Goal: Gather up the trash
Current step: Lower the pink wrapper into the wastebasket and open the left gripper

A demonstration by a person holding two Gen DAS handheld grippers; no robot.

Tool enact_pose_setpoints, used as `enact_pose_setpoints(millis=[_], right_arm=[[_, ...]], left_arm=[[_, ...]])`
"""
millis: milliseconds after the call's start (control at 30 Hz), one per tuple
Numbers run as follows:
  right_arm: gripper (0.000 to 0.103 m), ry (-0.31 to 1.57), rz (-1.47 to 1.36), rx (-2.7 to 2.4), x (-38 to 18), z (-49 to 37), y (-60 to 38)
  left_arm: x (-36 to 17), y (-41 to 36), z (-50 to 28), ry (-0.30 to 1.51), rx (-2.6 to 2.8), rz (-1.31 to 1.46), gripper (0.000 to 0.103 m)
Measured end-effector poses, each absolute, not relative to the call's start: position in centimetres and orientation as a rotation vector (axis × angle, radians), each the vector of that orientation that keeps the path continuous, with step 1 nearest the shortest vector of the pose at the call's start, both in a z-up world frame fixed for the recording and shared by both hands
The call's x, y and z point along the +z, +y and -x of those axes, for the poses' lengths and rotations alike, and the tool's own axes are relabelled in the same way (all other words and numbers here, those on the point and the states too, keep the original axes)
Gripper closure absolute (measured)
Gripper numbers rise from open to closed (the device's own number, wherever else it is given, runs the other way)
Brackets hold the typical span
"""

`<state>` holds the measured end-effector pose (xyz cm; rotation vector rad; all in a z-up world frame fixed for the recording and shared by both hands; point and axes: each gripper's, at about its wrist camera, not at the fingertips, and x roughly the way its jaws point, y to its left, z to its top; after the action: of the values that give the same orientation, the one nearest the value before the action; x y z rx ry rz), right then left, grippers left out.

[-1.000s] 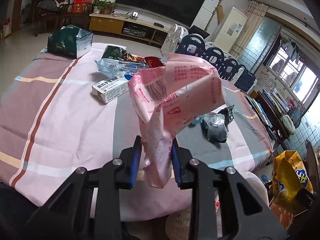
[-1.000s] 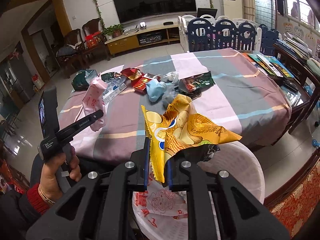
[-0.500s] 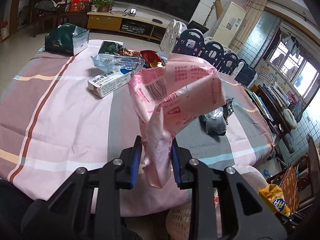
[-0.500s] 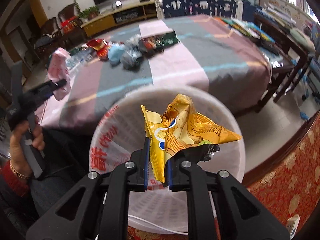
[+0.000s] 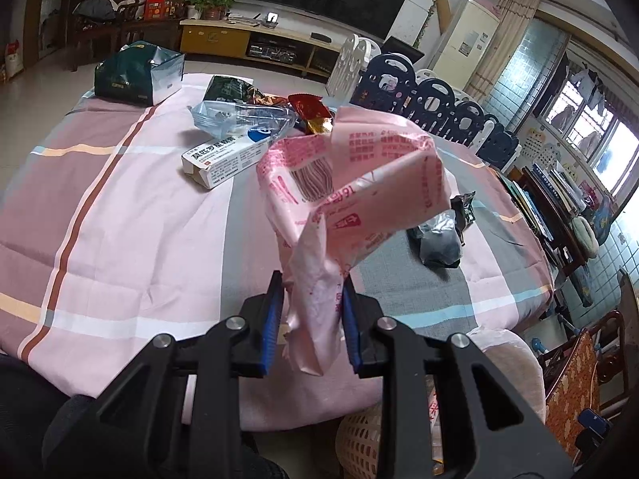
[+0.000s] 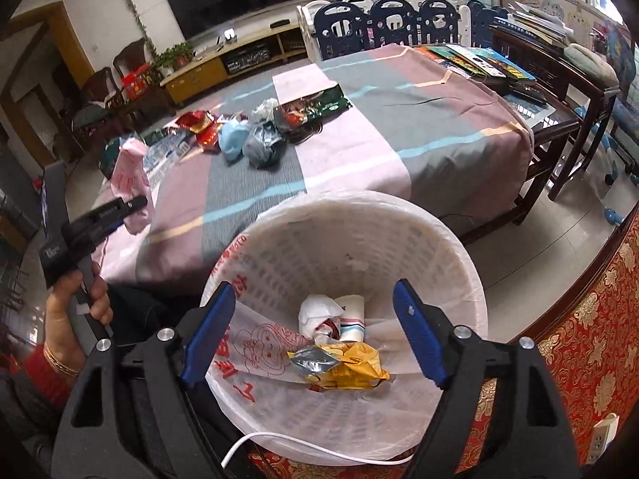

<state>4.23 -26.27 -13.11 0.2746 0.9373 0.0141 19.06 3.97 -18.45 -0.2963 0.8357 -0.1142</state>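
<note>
Right wrist view: the right gripper (image 6: 311, 335) has just been opening, its jaws now wide apart with nothing between them, over the white perforated plastic wastebasket (image 6: 471, 279) at lower centre. The crumpled yellow snack bag (image 6: 351, 367) lies inside on the liner. Next, I judge, the left gripper (image 5: 311, 323), clamped on the crumpled pink printed plastic wrapper (image 5: 351, 187), should carry it fully over the rim before letting go, since light film can drift. More litter sits on the striped tablecloth (image 6: 439, 119) at upper centre. The basket's depth beneath the liner is hidden, and its near rim is cut off.
</note>
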Motion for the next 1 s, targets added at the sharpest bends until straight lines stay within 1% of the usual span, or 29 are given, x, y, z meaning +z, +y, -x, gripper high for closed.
enact_pose_setpoints(millis=[233,467,567,633,767,833,867,900,933,1000], right_arm=[[0.023,0.881,-0.282,0.018,-11.8,-4.1,-26.6],[0.023,0.773,-0.267,-0.004,-9.1,-3.4,-27.6],[0.023,0.719,-0.270,-0.015,-7.7,-2.6,-28.5],[0.018,0.686,-0.279,-0.025,-6.9,-2.3,-29.2],[0.017,0.653,-0.309,-0.034,-6.3,-1.8,-30.3],[0.017,0.652,-0.317,-0.033,-6.4,-1.9,-30.5],[0.017,0.653,-0.321,-0.030,-6.5,-1.8,-30.6],[0.017,0.653,-0.327,-0.026,-6.6,-1.8,-30.6],[0.017,0.655,-0.331,-0.022,-6.8,-1.9,-30.6],[0.017,0.662,-0.340,-0.018,-7.1,-2.0,-30.7]], left_arm=[[-17.3,3.7,-18.1,0.811,-0.151,0.346,0.075],[-14.6,-3.1,-14.6,0.801,-0.414,0.248,0.075],[-15.3,-6.1,-13.6,0.845,-0.506,0.183,0.075],[-16.4,-7.5,-13.1,0.896,-0.574,0.171,0.075],[-17.7,-10.7,-11.9,0.959,-0.666,0.071,0.074],[-18.2,-12.0,-11.4,0.975,-0.681,0.010,0.070],[-18.6,-12.5,-11.2,0.989,-0.696,-0.005,0.065],[-18.9,-12.8,-11.0,1.007,-0.712,-0.014,0.056],[-19.1,-13.1,-10.8,1.018,-0.727,-0.017,0.051],[-19.1,-13.2,-10.4,1.011,-0.739,-0.025,0.031]])
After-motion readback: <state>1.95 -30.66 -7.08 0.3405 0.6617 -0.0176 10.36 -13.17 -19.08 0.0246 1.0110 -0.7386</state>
